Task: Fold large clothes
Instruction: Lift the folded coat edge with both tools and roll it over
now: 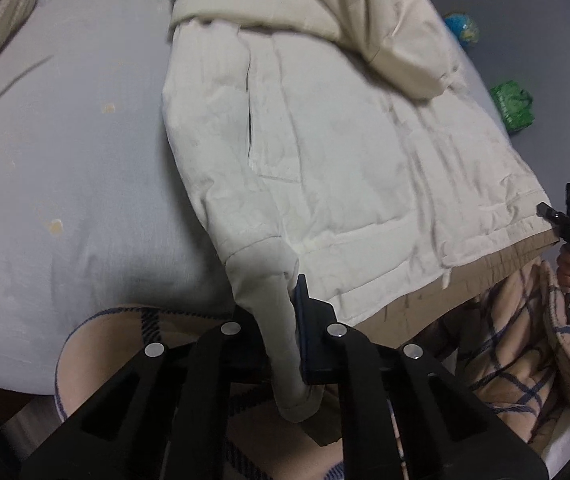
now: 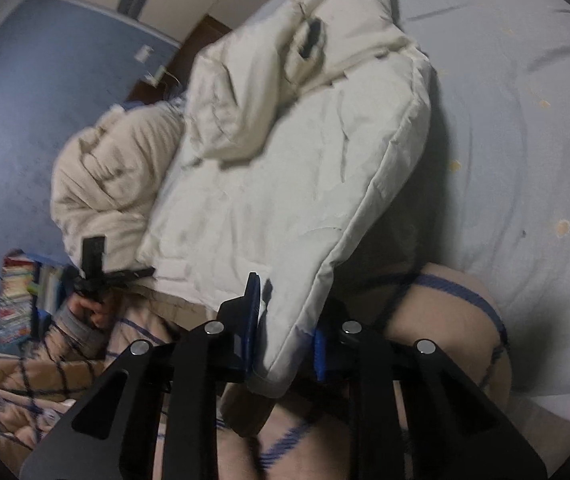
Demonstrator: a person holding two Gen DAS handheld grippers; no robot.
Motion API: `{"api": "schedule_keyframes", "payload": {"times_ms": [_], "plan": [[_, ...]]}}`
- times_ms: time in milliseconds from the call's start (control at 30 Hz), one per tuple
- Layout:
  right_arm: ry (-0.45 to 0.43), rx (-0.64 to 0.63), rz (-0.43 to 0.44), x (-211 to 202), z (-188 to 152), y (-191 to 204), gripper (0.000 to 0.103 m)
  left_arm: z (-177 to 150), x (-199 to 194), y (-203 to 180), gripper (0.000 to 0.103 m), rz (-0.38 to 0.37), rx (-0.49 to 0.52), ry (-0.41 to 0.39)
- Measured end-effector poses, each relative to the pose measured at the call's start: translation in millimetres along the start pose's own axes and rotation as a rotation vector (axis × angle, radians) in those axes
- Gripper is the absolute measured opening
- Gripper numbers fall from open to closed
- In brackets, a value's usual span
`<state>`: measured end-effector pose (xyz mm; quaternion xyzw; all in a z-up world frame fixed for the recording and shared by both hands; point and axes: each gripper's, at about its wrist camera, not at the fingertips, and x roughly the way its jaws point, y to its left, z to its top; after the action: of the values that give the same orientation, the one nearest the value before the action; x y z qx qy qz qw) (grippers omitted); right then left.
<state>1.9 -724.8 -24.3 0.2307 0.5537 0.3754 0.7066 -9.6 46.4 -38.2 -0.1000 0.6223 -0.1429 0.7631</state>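
Note:
A cream padded jacket (image 1: 325, 152) lies spread on the grey bed sheet (image 1: 65, 140), its sleeves folded across the upper part. My left gripper (image 1: 285, 340) is shut on the jacket's near hem corner, which hangs between the fingers. My right gripper (image 2: 289, 344) is shut on the other hem corner of the jacket (image 2: 285, 168) and lifts it off the bed. Each gripper shows in the other's view at the jacket's far hem corner: the right one (image 1: 553, 216), the left one (image 2: 141, 274).
A tan plaid blanket (image 1: 525, 340) lies at the bed's near edge under the grippers. A small globe ball (image 1: 463, 28) and a green packet (image 1: 513, 104) lie on the sheet at the right. A crumpled cream quilt (image 2: 105, 172) and a shelf of books (image 2: 17, 296) are at the left.

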Motion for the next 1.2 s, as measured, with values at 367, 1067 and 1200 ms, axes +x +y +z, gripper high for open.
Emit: {"api": "schedule_keyframes", "payload": {"times_ms": [367,1067,1200], "plan": [[-0.231,0.097,0.264,-29,53,14,0.014,38,-68,5,0.008,-0.169,-0.047,-0.241],[-0.522,0.299,0.362,-13,212,0,0.014,193,-113,42,0.008,-0.349,-0.208,-0.420],[-0.532,0.376,0.317,10,254,-16,0.014,237,-99,51,0.008,-0.328,-0.251,-0.414]]}}
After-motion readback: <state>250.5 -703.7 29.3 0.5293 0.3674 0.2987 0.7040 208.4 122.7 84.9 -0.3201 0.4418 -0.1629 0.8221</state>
